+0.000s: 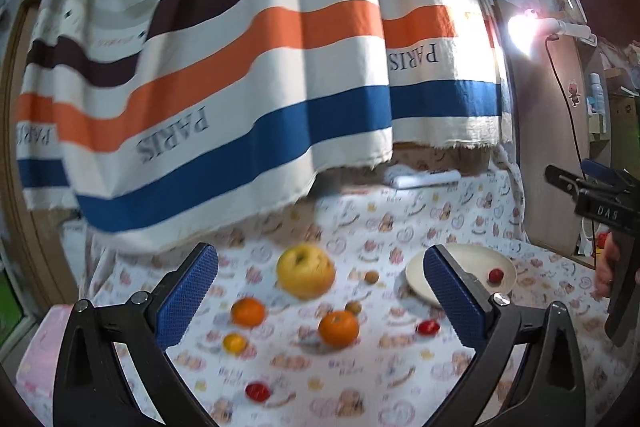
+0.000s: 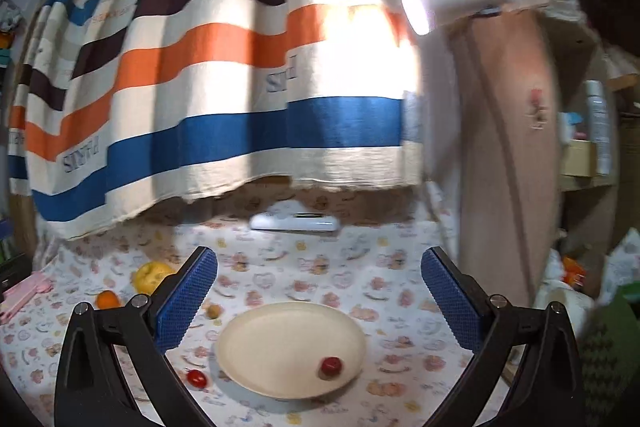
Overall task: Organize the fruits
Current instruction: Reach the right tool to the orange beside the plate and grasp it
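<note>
Left gripper [image 1: 320, 291]: blue-padded fingers spread wide apart, nothing between them, hanging over the fruit in the lower middle of the left wrist view.
Small yellow round fruit [image 1: 234, 343]: lower left of centre on the cartoon-print white tablecloth [image 1: 400, 387], kinda blurry.
Red cherry tomato [image 1: 257, 391]: near the bottom edge, below the yellow one.
Left orange [image 1: 248, 311]: just above the small yellow fruit.
Big yellow apple-like fruit [image 1: 306, 270]: dead centre, the largest piece here.
Right orange [image 1: 338, 327]: below and right of the big yellow fruit.
Two small brown round fruits [image 1: 371, 276]: right of centre, well apart from each other.
Second red tomato [image 1: 428, 327]: on the cloth, just beside the plate.
Cream oval plate [image 2: 280, 339]: lower centre of the right wrist view, with one small red fruit [image 2: 330, 366] sitting on its right part.
Right gripper [image 2: 319, 297]: fingers wide apart too, empty, above the plate.
Striped curtain [image 2: 240, 67]: fills the upper half, "PARIS" printed on it.
</note>
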### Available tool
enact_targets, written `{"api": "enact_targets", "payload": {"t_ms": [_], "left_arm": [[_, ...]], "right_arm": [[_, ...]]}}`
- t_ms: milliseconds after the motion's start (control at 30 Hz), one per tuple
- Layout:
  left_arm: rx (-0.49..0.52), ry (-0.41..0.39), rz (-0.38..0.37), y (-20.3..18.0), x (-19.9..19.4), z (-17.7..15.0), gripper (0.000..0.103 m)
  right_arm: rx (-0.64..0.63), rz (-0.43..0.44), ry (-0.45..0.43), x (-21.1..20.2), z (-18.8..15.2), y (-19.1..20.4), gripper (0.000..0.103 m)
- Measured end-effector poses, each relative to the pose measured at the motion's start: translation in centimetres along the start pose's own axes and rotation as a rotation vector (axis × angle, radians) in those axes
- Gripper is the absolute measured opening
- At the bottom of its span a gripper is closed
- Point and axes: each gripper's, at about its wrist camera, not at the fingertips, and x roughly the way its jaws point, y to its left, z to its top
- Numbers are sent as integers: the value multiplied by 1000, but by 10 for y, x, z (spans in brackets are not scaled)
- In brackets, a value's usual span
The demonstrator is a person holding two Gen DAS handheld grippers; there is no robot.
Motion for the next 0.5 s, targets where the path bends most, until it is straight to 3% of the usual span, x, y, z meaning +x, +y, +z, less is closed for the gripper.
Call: {"api": "enact_targets", "payload": {"t_ms": [167,267,500], "left_arm": [[-35,52,42,17,-11,-24,102],[-69,120,50,26,-9,-40,102],[-29,208,49,33,-9,-62,98]], "right_arm": [[-27,63,167,-2,-10,0,102],[-20,65,204,-6,-24,3,102],[-56,96,271,-10,-47,13,102]]}}
